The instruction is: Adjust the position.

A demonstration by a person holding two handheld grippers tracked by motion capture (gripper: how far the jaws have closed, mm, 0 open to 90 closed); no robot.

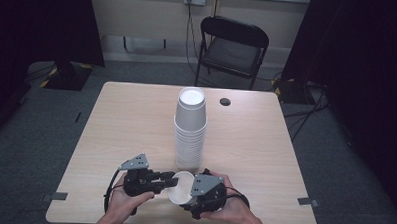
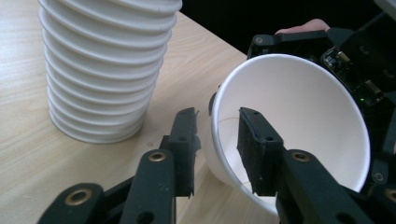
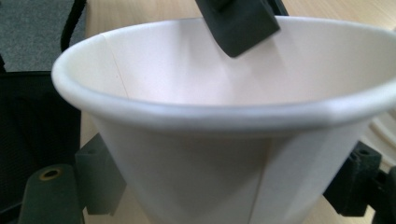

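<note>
Across the pale wooden tabletop [image 1: 136, 120], the tall stack of white paper cups [image 1: 190, 129] stands upright near the middle, with a black folding chair [image 1: 232, 48] on the grey floor beyond the far edge. At the near edge, just in front of the stack's foot, a single white paper cup [image 1: 181, 189] is held tilted between the two grippers, its mouth turned toward the left one.

The right gripper [image 1: 202, 192] has its fingers clamped on the cup's outer wall, one on each side below the rim, as the right gripper view shows [image 3: 100, 179]. The left gripper [image 1: 156, 180] straddles the rim: one finger [image 2: 254, 149] sits inside the cup, the other outside the wall, and there is a visible gap, so its fingers stand apart and seem not to press on the paper — though the inner pad's contact is hard to judge.

This cup should handle as very light and thin-walled, easily dented or ovalled by a firm squeeze, and smooth enough to slip. The rolled rim is its stiffest part — a gentle pinch across it, or a light hold on the wall just beneath, looks safest.
</note>
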